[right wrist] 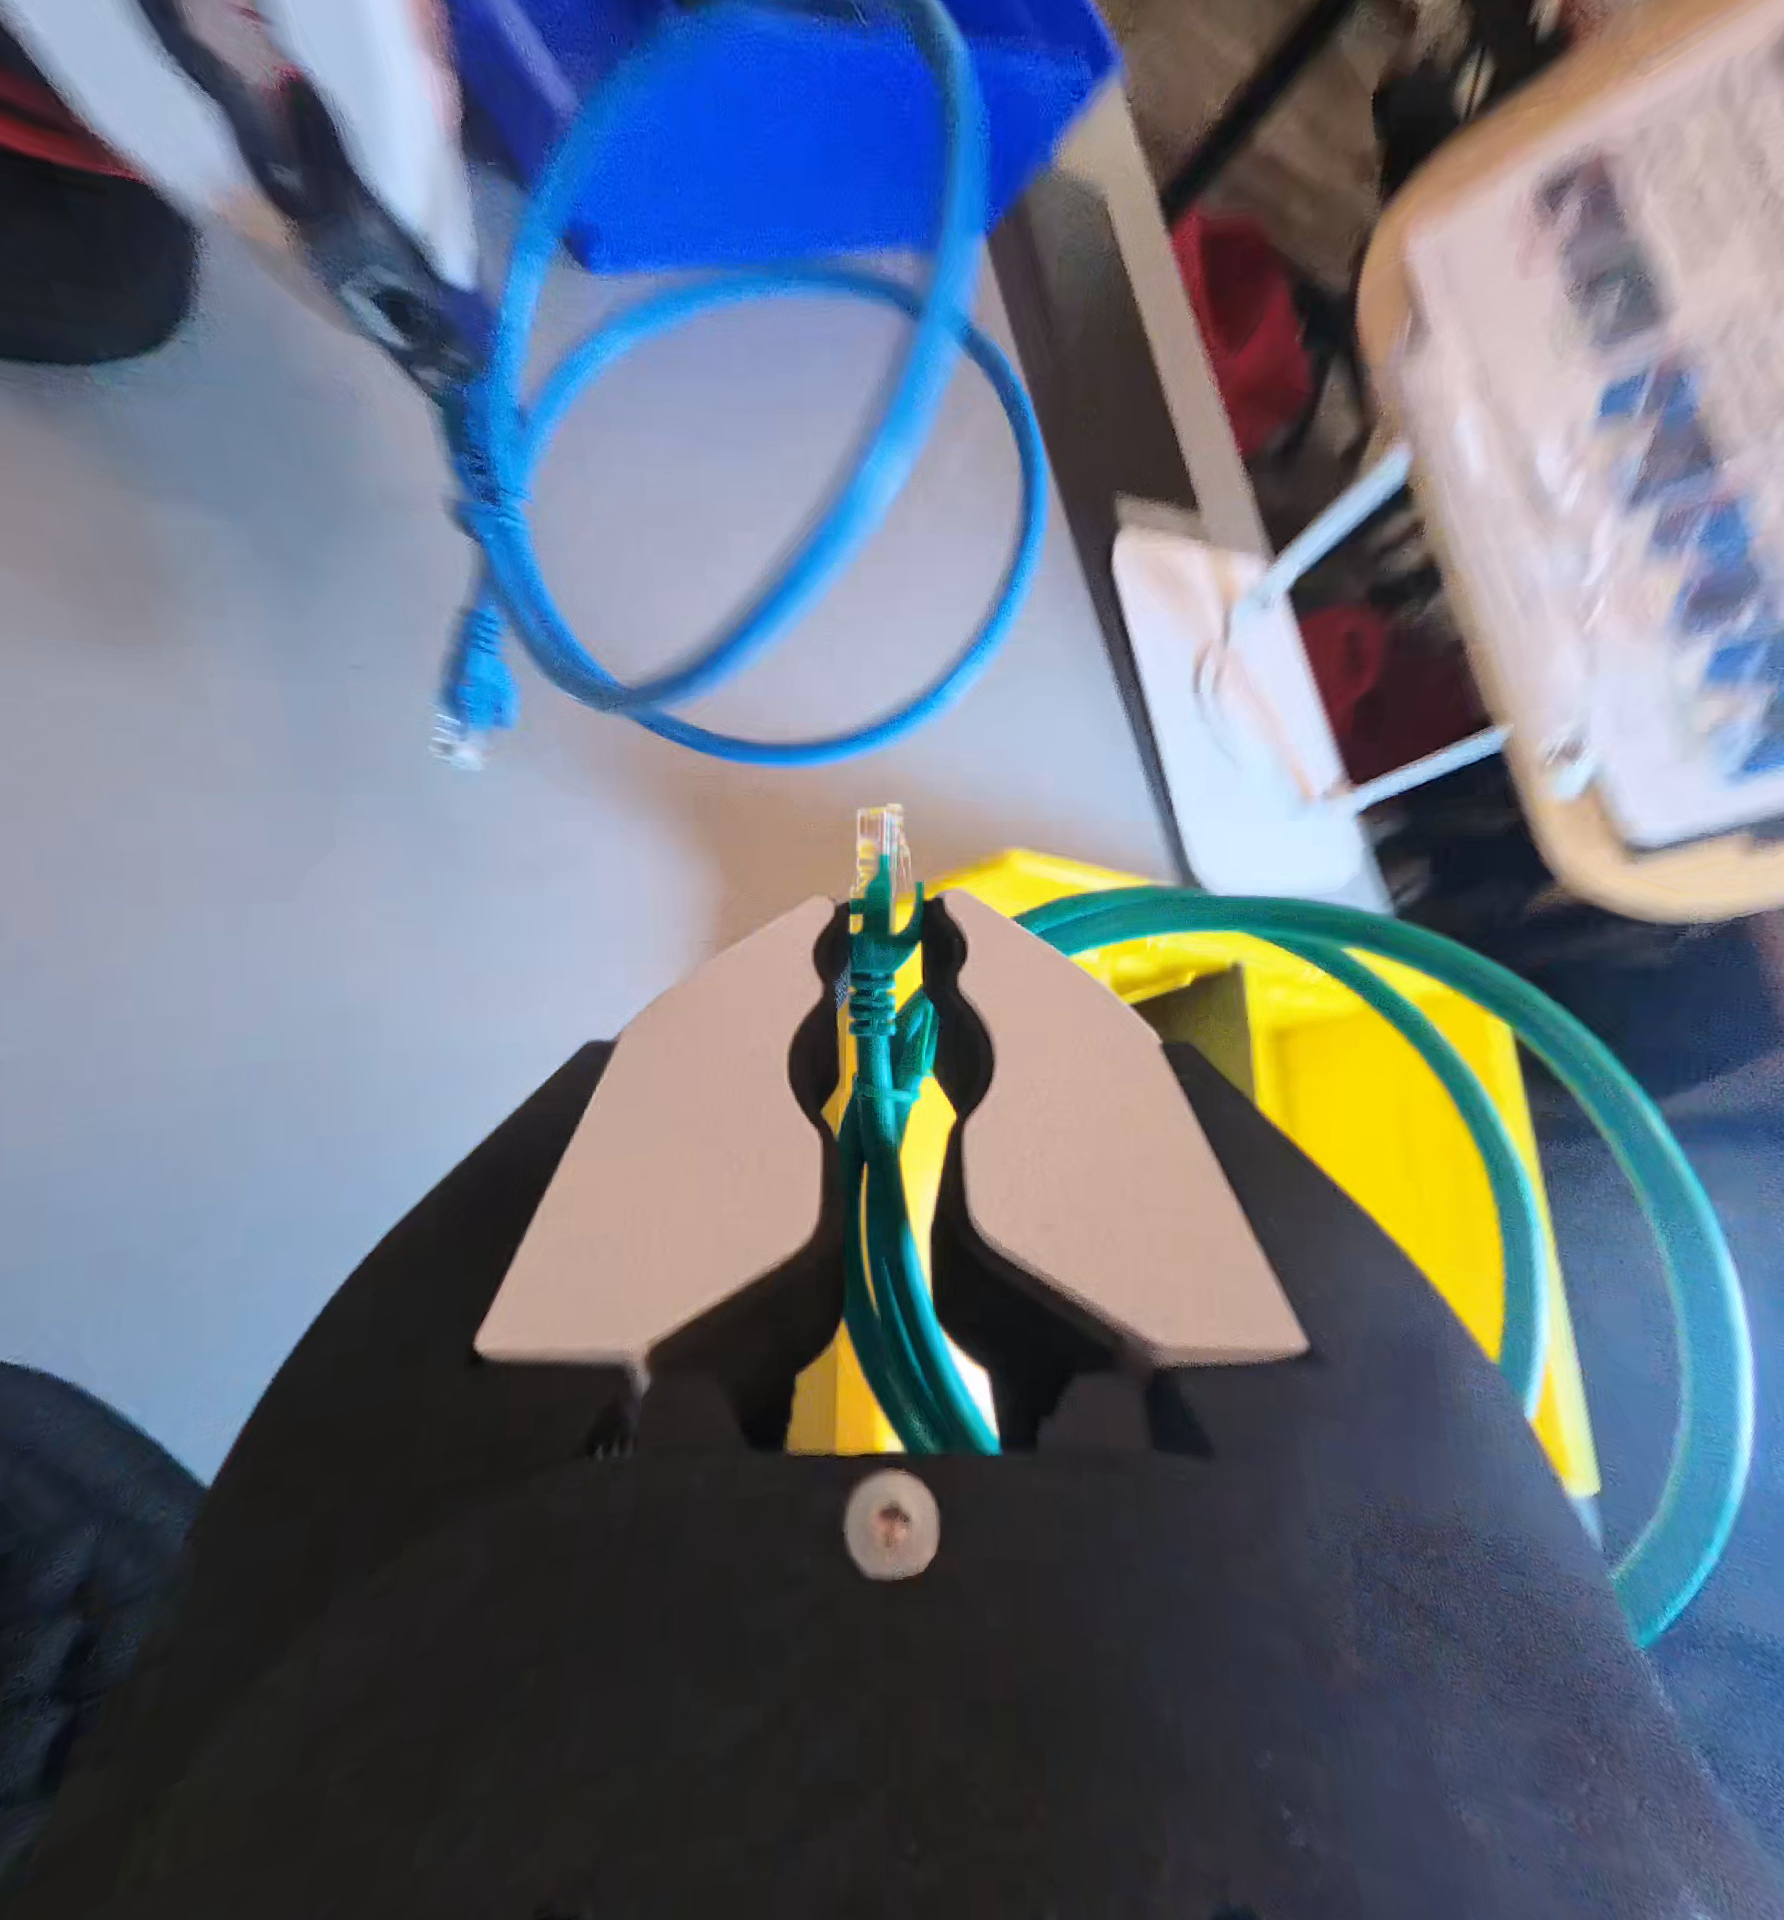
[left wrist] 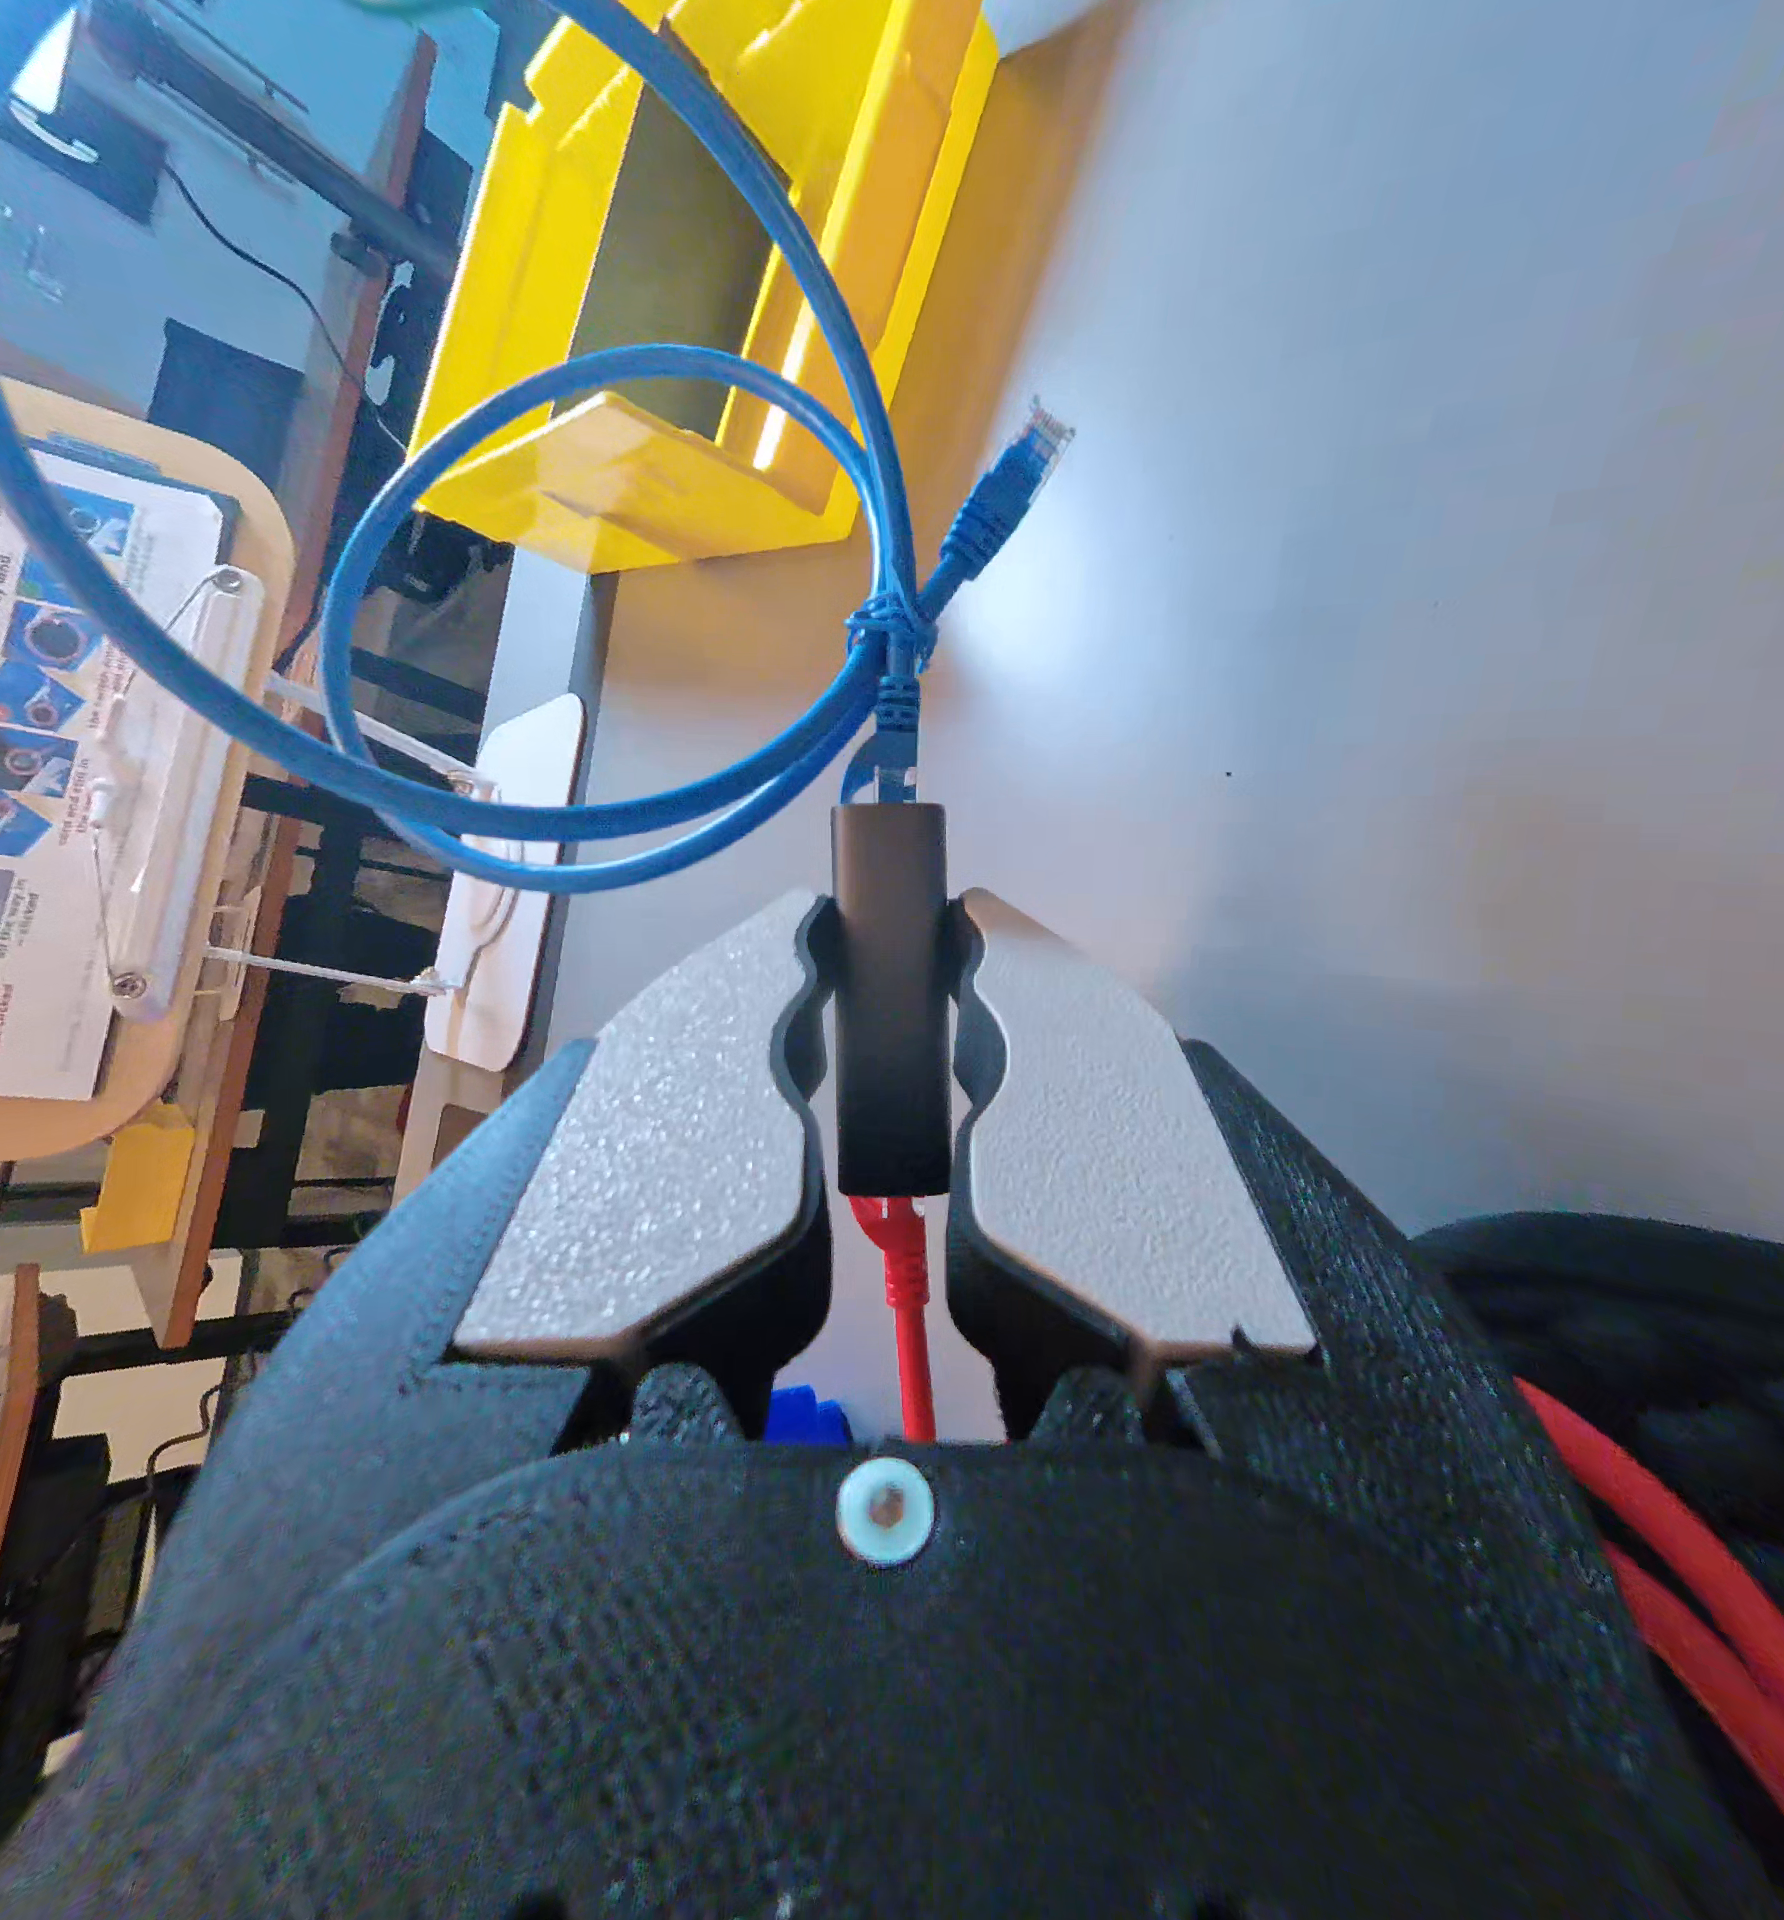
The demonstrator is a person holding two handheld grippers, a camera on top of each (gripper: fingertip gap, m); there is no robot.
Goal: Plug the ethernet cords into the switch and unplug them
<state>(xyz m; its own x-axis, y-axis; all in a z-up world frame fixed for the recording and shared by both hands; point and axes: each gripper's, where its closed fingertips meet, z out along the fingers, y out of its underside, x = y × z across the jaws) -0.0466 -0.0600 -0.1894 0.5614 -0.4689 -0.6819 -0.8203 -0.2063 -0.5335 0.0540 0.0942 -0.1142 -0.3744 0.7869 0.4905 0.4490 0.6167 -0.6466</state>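
My left gripper (left wrist: 888,925) is shut on the black switch (left wrist: 888,997), held edge-on above the white table. A blue ethernet cord (left wrist: 597,821) is plugged into the switch's far end; its coil hangs in the air and its free plug (left wrist: 1013,478) points away. A red cord (left wrist: 903,1299) is plugged into the switch's near end and runs back under the gripper. My right gripper (right wrist: 883,914) is shut on a green ethernet cord (right wrist: 872,987) just behind its clear plug (right wrist: 880,842), which sticks out past the fingertips. The blue cord (right wrist: 763,499) also shows, blurred, in the right wrist view.
A yellow bin (left wrist: 701,312) stands on the table (left wrist: 1387,727) beyond the switch; it also shows under the green cord (right wrist: 1366,1091). A blue bin (right wrist: 815,135) is at the far side. A wooden board with an instruction sheet (left wrist: 46,748) on a white stand sits off the table edge. My hands' fingertips stand some 20 cm from each other.
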